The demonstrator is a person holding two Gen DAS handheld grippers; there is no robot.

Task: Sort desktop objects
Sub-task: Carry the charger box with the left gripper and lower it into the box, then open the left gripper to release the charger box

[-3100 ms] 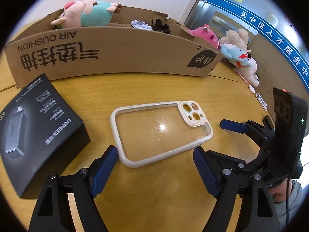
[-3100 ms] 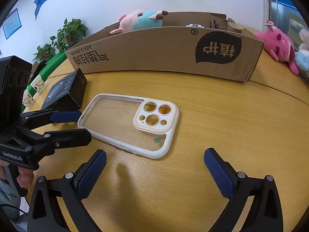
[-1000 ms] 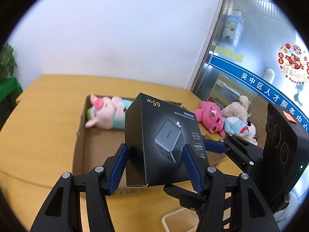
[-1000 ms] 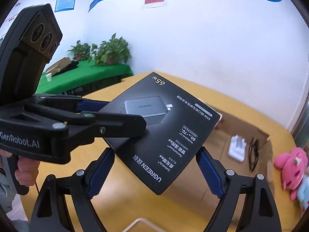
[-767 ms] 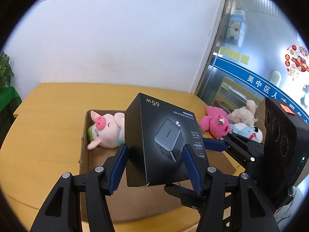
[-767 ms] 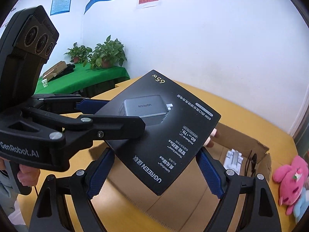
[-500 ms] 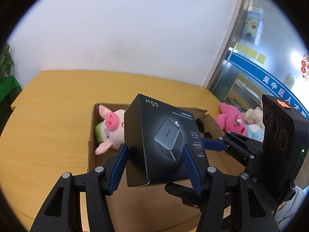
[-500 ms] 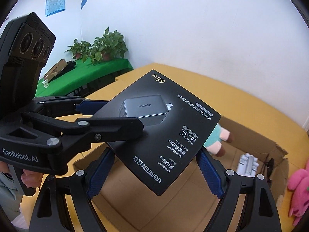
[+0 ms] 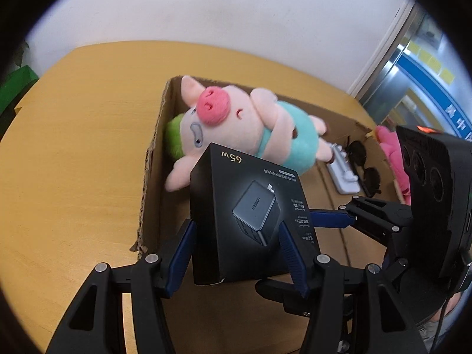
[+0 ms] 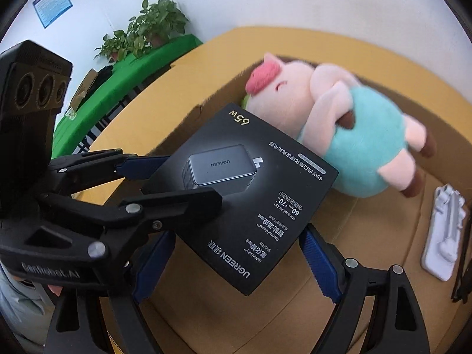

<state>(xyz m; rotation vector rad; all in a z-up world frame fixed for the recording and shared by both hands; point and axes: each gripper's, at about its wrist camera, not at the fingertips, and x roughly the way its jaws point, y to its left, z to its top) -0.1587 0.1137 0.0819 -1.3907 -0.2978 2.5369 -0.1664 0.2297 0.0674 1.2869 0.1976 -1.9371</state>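
Above the open brown cardboard box point(image 9: 153, 159) on the yellow wooden table point(image 9: 76, 135), we hold the flat black charger carton printed "65W" point(image 9: 250, 221) with both tools: our left gripper point(image 9: 236, 250) presses its blue pads on two opposite sides of the carton, and our right gripper point(image 10: 236, 262), jaws set wider, clamps the other two sides. Inside the box at about twelve o'clock from the carton lies a pink plush pig in a teal shirt point(image 9: 242, 126), with a white plastic piece point(image 10: 442, 233) and dark sunglasses point(image 9: 362, 162) toward two o'clock.
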